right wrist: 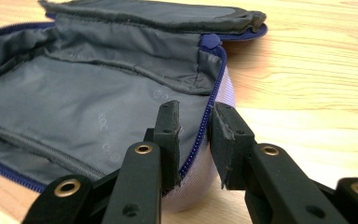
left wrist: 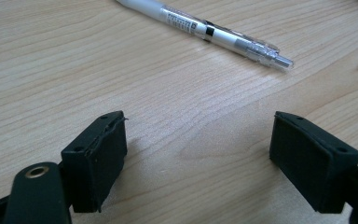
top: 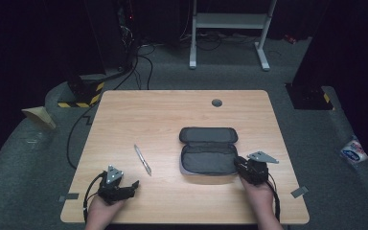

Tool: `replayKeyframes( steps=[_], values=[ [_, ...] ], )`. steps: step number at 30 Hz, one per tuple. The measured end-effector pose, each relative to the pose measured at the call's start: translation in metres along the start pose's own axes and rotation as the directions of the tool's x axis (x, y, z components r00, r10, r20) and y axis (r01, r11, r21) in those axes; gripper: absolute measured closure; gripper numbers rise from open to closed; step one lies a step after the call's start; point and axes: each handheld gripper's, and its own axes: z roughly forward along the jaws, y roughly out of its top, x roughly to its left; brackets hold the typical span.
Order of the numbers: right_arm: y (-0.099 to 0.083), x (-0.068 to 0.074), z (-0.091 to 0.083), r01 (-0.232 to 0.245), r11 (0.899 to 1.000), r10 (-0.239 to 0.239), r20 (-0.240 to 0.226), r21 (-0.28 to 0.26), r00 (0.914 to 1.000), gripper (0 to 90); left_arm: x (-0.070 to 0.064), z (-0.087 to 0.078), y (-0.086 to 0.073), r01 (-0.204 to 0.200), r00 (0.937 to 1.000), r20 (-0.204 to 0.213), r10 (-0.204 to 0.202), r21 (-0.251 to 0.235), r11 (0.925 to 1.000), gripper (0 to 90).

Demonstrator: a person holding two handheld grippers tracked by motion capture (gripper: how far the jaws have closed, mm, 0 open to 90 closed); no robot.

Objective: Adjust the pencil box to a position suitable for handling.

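An open grey pencil case (top: 209, 157), seemingly empty, is gripped at its right rim by the right gripper (right wrist: 193, 135). The left gripper (left wrist: 198, 154) is held released, near a white pen (top: 143, 159).

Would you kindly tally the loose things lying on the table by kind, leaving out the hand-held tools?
Pen: 1
Pencil case, open: 1
Total: 2
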Motion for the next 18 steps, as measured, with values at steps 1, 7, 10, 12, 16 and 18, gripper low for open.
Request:
replayKeyframes(
  steps=[1,7,10,12,16,18],
  values=[
    [0.0,0.002,0.001,0.007,1.0,-0.007,-0.003,0.0,1.0,71.9,0.0,0.0,0.0,0.0,1.0,0.0,0.0,0.0,1.0,19.1],
    [-0.001,0.011,0.003,0.029,1.0,-0.029,-0.022,-0.002,0.9993,70.6,0.0,0.0,0.0,0.0,1.0,0.0,0.0,0.0,1.0,19.0],
    [-0.001,0.018,0.006,0.051,0.999,-0.051,-0.047,-0.003,0.9976,67.3,0.0,0.0,0.0,0.0,1.0,0.0,0.0,0.0,1.0,19.0],
    [-0.001,0.028,0.009,0.081,0.997,-0.081,-0.049,0.0,0.9955,67.3,0.0,0.0,0.0,0.0,1.0,0.0,0.0,0.0,1.0,19.0],
    [-0.001,0.035,0.012,0.111,0.994,-0.111,-0.056,-0.002,0.9923,67.5,0.0,0.0,0.0,0.0,1.0,0.0,0.0,0.0,1.0,19.1],
    [-0.001,0.039,0.013,0.111,0.994,-0.11,-0.062,-0.001,0.992,67.5,0.0,0.0,0.0,0.0,1.0,0.0,0.0,0.0,1.0,19.0]
  ],
)
